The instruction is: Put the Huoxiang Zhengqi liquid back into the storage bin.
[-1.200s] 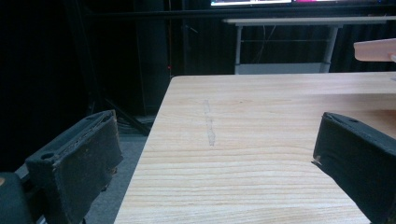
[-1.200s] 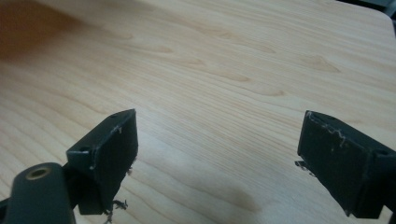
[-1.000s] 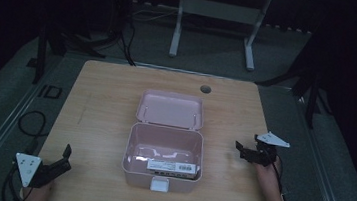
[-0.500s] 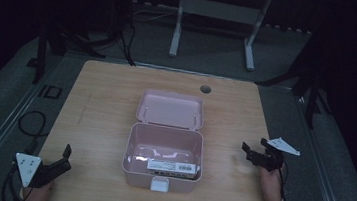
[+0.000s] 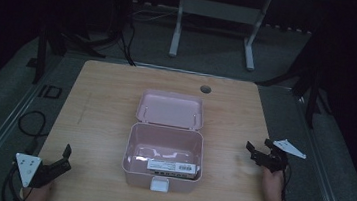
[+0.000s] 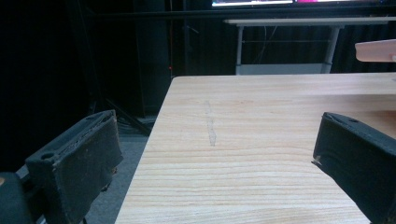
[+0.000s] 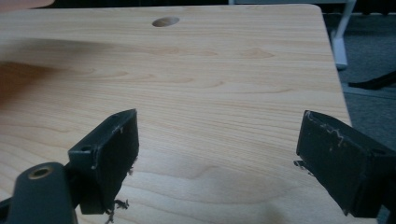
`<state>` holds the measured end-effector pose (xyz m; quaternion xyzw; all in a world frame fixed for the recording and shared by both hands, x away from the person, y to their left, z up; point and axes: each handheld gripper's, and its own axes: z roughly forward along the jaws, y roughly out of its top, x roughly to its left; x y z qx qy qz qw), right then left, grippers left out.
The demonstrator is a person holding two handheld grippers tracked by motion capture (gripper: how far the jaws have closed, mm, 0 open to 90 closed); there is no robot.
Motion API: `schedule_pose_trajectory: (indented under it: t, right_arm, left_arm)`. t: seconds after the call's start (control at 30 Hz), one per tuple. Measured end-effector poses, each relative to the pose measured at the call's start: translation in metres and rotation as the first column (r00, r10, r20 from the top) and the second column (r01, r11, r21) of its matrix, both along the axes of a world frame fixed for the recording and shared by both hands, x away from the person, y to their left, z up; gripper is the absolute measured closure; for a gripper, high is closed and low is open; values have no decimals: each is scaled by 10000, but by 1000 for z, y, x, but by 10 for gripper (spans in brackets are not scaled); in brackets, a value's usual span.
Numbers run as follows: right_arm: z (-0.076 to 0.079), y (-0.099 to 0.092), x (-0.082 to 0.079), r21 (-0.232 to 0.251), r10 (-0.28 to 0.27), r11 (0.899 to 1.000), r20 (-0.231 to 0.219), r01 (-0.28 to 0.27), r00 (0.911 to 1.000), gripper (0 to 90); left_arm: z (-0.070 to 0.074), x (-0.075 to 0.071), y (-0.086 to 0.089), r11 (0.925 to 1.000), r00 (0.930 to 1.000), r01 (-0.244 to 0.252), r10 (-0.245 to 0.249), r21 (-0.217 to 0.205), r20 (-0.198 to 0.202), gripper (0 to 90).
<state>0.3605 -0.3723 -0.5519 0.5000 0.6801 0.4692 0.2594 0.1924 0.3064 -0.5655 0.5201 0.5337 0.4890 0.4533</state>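
A: Box (image 5: 163, 151) first. It sits in the middle of the table (image 5: 101, 102), pink, with the lid (image 5: 170, 109) thrown back flat toward the far edge. Inside, against the near wall, lies a flat packet with a label (image 5: 172, 167).

B: And my grippers, how do they stand?

A: Both are released and carry nothing. The left gripper (image 5: 66, 155) is at the near left corner of the table, well apart from the box. In the left gripper view its jaws stand wide over bare wood. The right gripper (image 5: 258, 150) is to the right of the box, near but not touching, jaws also wide.

B: So what do you advise for the step?

A: I think the right one is better placed, so use it. Bring it toward the box slowly, from the side. If you want the packet, come down from above, because the walls are high and it lies close to the near wall. Keep your left gripper ready to steady the box by its wall, since a light plastic box may slide.
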Motion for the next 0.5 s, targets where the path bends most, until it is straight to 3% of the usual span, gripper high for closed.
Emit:
schedule_pose_trajectory:
  t: [0.5]
  right_arm:
    - [0,5,1,-538,239,9983,-70,-243,9997,132]
  left_arm:
    - [0,0,0,10000,10000,5,-5,39,23,11]
